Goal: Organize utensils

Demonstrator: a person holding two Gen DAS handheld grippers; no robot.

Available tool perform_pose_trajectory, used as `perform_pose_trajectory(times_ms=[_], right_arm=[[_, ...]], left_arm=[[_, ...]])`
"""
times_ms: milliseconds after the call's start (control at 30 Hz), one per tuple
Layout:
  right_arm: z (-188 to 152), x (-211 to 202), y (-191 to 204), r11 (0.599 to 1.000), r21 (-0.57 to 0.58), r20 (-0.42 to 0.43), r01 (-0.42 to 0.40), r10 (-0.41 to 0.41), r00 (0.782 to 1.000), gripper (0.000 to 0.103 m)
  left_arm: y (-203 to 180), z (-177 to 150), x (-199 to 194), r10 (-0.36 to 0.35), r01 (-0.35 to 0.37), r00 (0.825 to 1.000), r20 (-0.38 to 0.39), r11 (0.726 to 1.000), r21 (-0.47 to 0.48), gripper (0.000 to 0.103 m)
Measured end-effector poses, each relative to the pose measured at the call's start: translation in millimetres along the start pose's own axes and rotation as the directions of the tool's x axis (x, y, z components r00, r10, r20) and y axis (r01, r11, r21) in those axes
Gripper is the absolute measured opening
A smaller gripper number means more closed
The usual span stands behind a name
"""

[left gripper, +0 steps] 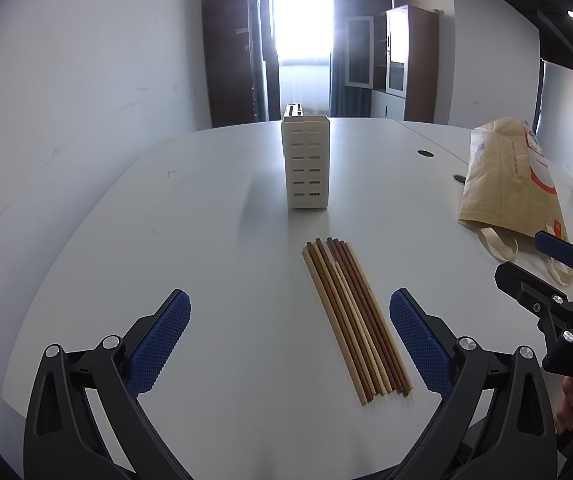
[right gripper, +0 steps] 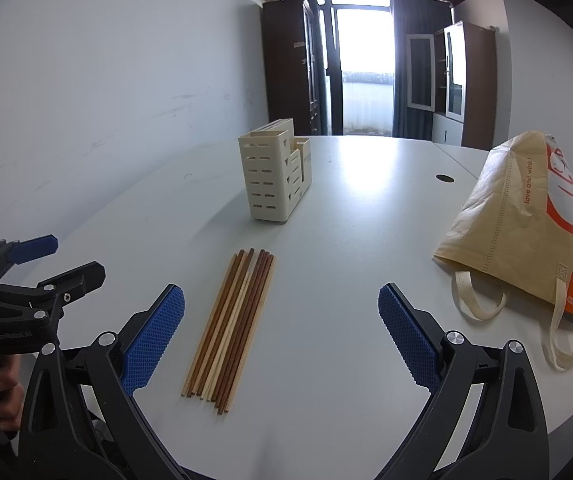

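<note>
A bundle of several wooden chopsticks (left gripper: 356, 318) in light and dark brown lies flat on the white table (left gripper: 214, 208); it also shows in the right wrist view (right gripper: 232, 326). A cream slotted utensil holder (left gripper: 305, 162) stands upright behind them, and it shows in the right wrist view (right gripper: 276, 176) too. My left gripper (left gripper: 290, 340) is open and empty, above the table just left of the chopsticks. My right gripper (right gripper: 282, 336) is open and empty, just right of the chopsticks. Each gripper shows at the edge of the other's view.
A tan paper-like tote bag (right gripper: 526, 220) with cream handles lies on its side at the right of the table (right gripper: 346, 200); it also shows in the left wrist view (left gripper: 510, 184). A round cable hole (right gripper: 444, 178) sits behind it. A white wall runs along the left.
</note>
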State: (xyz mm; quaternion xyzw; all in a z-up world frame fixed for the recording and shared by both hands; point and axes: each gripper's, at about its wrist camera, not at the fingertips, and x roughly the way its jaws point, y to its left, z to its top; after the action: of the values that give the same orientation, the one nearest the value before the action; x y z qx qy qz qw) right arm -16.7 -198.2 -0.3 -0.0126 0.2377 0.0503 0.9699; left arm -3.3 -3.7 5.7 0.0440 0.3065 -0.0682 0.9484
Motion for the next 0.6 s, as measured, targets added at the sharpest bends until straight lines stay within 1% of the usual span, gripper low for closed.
perform_pose_trajectory(times_ms=[300,433,600], right_arm=[[-1,3,-1,1.0,0.004,-0.005,0.001,-0.001,1.0,0.099],[-6,14,-4,1.0,0.014,-0.026,-0.006,0.006,1.0,0.099],[-10,42,-12,0.999,0.039,-0.071,-0.018,0.021,0.997,0.099]], left_arm=[[2,-1,3,0.001,-0.001,1.0,-0.009,1.0,-0.002,0.097],[7,-3,18,-0.012,0.01,0.999,-0.049,1.0,-0.027,0.097],[13,-2,50,-0.031,0.024,0.993,-0.114,0.998,-0.06,0.097]])
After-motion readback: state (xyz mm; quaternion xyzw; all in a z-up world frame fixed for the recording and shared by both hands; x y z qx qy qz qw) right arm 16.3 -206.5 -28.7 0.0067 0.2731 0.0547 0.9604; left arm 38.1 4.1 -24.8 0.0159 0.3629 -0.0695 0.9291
